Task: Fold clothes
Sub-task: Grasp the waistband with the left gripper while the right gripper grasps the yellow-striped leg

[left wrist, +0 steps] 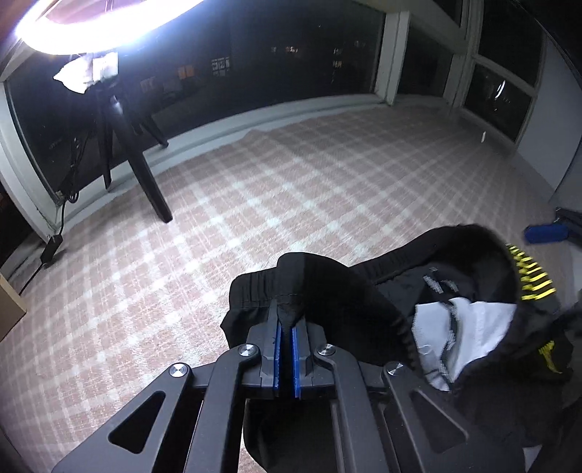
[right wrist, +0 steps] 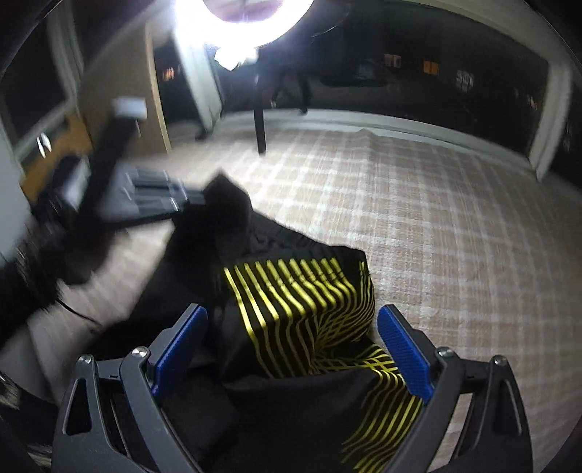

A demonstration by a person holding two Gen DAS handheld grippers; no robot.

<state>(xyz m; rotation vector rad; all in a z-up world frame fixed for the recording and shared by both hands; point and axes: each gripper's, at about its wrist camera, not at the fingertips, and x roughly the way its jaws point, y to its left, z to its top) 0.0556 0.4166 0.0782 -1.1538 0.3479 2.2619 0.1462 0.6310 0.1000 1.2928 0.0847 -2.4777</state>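
A black garment [left wrist: 363,291] with yellow stripes and a white inner label lies bunched over a pink checked cloth surface [left wrist: 254,189]. My left gripper [left wrist: 286,320] is shut on a fold of the black garment's elastic edge and holds it up. In the right wrist view the same garment [right wrist: 302,302] shows its yellow-striped panel between the blue pads of my right gripper [right wrist: 291,327], which is open around it without pinching. The left gripper [right wrist: 152,196] appears blurred at the left of that view, holding the garment's far end.
A ring light [left wrist: 91,29] on a black tripod [left wrist: 145,163] stands at the far edge by dark windows. A blue object [left wrist: 545,233] lies at the right. A wooden cabinet [right wrist: 120,109] stands at the left in the right wrist view.
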